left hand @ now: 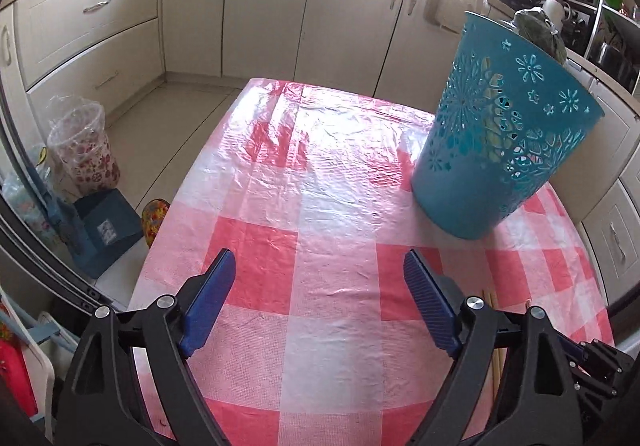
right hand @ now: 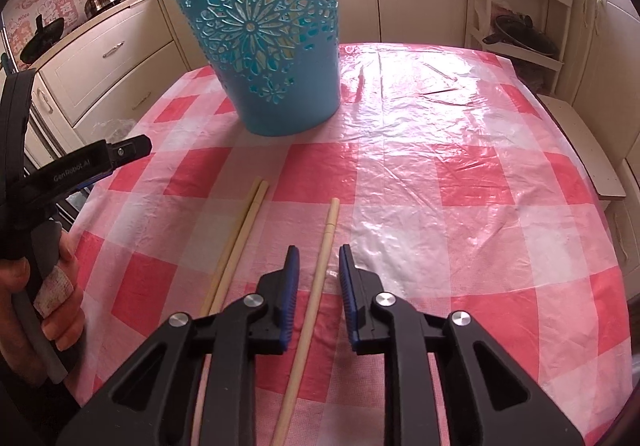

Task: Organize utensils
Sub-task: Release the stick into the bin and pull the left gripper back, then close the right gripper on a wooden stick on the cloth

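Note:
A teal cut-out basket (right hand: 268, 46) stands upright on the red-and-white checked table (right hand: 460, 174); it also shows at the right of the left wrist view (left hand: 500, 134). Three wooden chopsticks lie on the cloth: a pair side by side (right hand: 236, 242) and a single one (right hand: 316, 286). My right gripper (right hand: 319, 252) is open, low over the cloth, with the single chopstick lying between its blue pads, not clamped. My left gripper (left hand: 316, 266) is open and empty above the table's left part. Chopstick ends (left hand: 490, 298) peek out behind its right finger.
Cream kitchen cabinets (left hand: 260, 6) surround the table. On the floor at the left stand a floral bin with a plastic liner (left hand: 84, 150) and a dark blue box (left hand: 104, 230). A white rack with a pan (right hand: 520, 30) stands behind the table's right side.

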A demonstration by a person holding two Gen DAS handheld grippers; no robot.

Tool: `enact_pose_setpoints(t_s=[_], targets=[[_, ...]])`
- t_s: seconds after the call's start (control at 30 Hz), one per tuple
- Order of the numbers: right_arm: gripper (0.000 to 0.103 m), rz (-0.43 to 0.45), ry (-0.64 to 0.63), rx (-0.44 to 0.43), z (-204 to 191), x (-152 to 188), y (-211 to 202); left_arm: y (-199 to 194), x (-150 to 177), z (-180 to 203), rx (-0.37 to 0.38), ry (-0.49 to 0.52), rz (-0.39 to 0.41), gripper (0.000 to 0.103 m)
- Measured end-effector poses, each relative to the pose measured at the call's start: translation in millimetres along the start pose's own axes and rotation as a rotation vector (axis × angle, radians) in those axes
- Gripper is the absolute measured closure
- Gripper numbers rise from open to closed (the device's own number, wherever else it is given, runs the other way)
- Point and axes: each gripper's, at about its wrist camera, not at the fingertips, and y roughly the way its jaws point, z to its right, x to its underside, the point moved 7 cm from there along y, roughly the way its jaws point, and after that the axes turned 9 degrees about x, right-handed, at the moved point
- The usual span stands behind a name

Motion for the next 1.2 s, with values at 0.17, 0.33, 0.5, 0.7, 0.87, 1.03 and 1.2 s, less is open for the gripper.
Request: enact_pose_setpoints(t_s=[0.17,0.33,0.5,0.7,0.87,1.03,1.2], targets=[[0.096,-0.002,-0.014,0.047,2,-3,4,4,4,9,0.02,0.032,-0.018,0.014],[0.096,-0.017,0.009,0.06,5,-15,12,4,4,19,-0.011,0.098,-0.013,0.012],[0.094,-0.058,0.005,0.048,2,-19,15,3,3,17,-0.005,0.081,-0.014,0.011],[0.094,-0.06,-0.034,0.051,1,-17,15,4,5,17,-0.006,0.083,-0.016,0.01],[0.097,-0.056,-0.041,0.049,0,-17,14,5,5,17,-0.007,0.081,-0.019,0.01],[0.097,-0.079,0.004,0.012,3,-16,14,5,5,17,-0.006,0.085,-0.022,0.01],[0.096,-0.072,-0.074,0.044,-4,-18,15,5,5,18,-0.007,0.085,-0.023,0.01]])
